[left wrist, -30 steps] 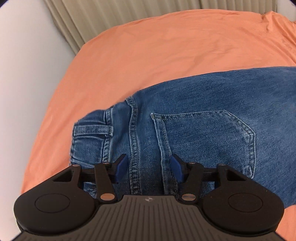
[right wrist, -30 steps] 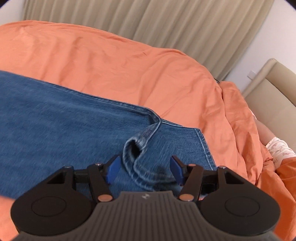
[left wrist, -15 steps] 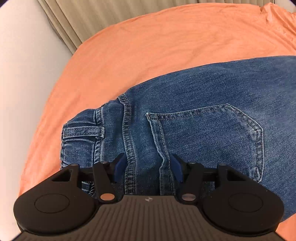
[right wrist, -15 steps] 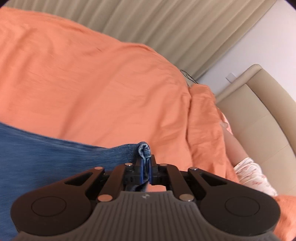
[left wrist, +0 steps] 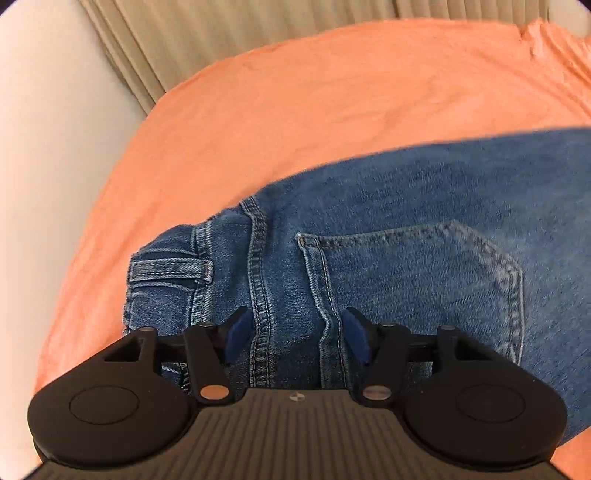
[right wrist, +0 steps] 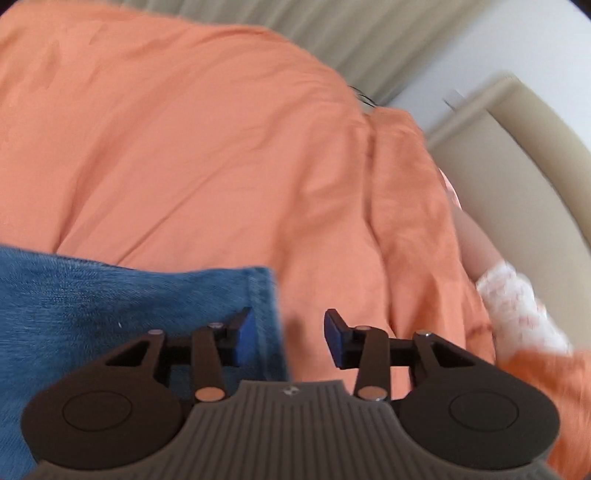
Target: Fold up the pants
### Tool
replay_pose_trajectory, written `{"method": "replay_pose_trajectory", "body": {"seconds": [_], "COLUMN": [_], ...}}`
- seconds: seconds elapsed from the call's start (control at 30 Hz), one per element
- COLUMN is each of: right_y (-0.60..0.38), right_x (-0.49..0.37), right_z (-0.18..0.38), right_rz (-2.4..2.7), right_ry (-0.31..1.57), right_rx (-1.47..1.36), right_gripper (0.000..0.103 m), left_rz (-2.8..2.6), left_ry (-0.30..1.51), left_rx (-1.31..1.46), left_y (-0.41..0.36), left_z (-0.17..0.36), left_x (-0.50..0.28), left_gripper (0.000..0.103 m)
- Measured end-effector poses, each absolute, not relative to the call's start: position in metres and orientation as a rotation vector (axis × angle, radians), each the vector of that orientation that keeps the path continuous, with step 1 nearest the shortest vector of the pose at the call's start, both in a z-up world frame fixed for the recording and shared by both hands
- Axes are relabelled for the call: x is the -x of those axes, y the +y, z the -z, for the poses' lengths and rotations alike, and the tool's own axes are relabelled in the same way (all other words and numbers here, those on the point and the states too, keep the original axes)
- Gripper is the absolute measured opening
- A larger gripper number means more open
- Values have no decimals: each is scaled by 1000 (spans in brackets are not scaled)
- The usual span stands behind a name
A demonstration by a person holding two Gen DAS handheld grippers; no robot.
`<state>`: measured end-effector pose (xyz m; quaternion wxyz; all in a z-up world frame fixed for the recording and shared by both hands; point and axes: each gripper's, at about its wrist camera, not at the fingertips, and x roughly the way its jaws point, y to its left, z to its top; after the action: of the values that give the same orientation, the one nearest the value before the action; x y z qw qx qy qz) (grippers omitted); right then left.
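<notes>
— What's the biggest thing in sight, and is there room around it?

— The orange bedcover (left wrist: 332,92), spread wide and mostly bare. In the left wrist view it runs up to a pleated beige curtain (left wrist: 229,33) at the top and falls off along a curved edge toward a pale wall on the left. In the right wrist view it ends on the right in a rumpled fold beside a beige padded headboard (right wrist: 517,155), with a white patterned cloth (right wrist: 517,306) tucked in that corner.

— And the pants?

— The blue jeans (left wrist: 424,229) lie flat on the bedcover, back side up, stretched between the two tongs. The waistband, with its belt loop (left wrist: 171,267), sits at the left end near the bedcover's drop-off; the back pocket (left wrist: 424,288) is to its right. The hem edge (right wrist: 264,314) is in the right wrist view, with open orange cloth beyond it and above.

— Any brand or writing?

— None I can read on the denim; each tool carries only a tiny round emblem, too small to make out.

— The tongs?

— The left gripper (left wrist: 295,334) stands apart over the seams between waistband and pocket, and its blue pads do not press the denim. The right gripper (right wrist: 288,338) has just been opening; its jaws are apart astride the hem edge, which lies loose between them. That view is blurred.
</notes>
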<state>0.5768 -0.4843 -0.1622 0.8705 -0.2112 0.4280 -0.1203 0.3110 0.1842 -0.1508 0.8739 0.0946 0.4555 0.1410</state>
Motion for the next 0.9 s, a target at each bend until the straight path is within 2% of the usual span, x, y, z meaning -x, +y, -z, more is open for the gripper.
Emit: {"method": "replay_pose_trajectory", "body": {"seconds": [0.2, 0.33, 0.43, 0.5, 0.63, 0.67, 0.73, 0.83, 0.9], "right_y": [-538, -565, -571, -572, -561, -559, -550, -534, -518], "right_x": [-501, -469, -462, -464, -464, -464, -462, -448, -434], "right_z": [130, 148, 164, 173, 171, 171, 166, 155, 144], "right_rz": [250, 273, 291, 291, 315, 331, 362, 314, 259], "right_ry": [891, 898, 873, 871, 858, 876, 882, 880, 877], "right_rx": [33, -234, -380, -434, -330, -299, -195, -149, -138], "right_gripper": [34, 23, 21, 0, 0, 1, 9, 9, 11], "left_rz": [-346, -355, -346, -363, -400, -410, -413, -395, -399], "left_ry": [813, 794, 819, 839, 864, 868, 858, 843, 833], "left_rx": [-169, -204, -221, -244, -158, -106, 25, 230, 366], "left_y": [182, 175, 172, 174, 197, 206, 225, 253, 270], "left_z": [130, 116, 109, 105, 90, 86, 78, 76, 81], "left_x": [-288, -275, -269, -268, -257, -253, -240, -222, -210], "left_gripper": [67, 67, 67, 67, 68, 71, 73, 76, 82]}}
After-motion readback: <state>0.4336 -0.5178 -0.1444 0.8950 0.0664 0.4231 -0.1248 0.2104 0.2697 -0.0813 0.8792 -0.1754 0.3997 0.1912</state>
